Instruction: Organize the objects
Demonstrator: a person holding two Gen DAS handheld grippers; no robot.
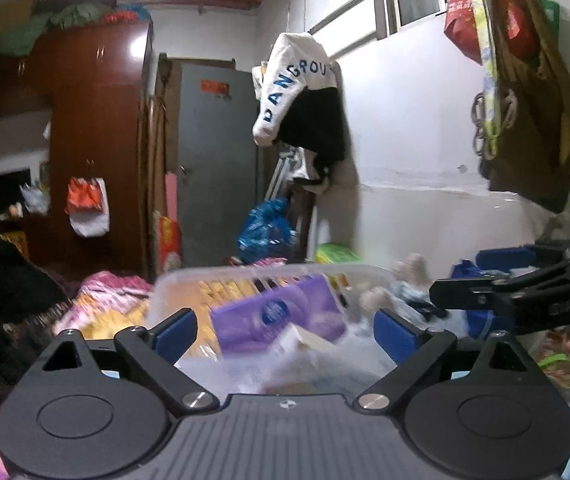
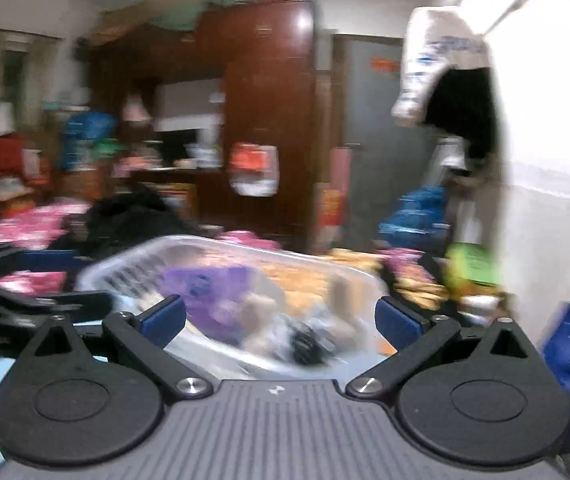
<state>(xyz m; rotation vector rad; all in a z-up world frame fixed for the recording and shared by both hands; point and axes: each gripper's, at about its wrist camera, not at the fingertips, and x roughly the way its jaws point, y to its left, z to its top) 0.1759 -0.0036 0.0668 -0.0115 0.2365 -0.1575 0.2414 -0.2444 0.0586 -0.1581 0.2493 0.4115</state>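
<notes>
A cluttered room with white walls (image 1: 405, 120), a grey metal door (image 1: 217, 160) and a glossy dark-red wooden wardrobe (image 1: 97, 120); pink patterned bedding (image 1: 109, 292) covers the surface below. A white lettered garment (image 1: 293, 84) hangs from a rail. The clear plastic basket (image 1: 189, 280) sits just ahead, holding a purple packet (image 1: 281, 312). The left gripper (image 1: 285, 330) and right gripper (image 2: 281, 314) both stand with fingers wide apart, clamping nothing.
</notes>
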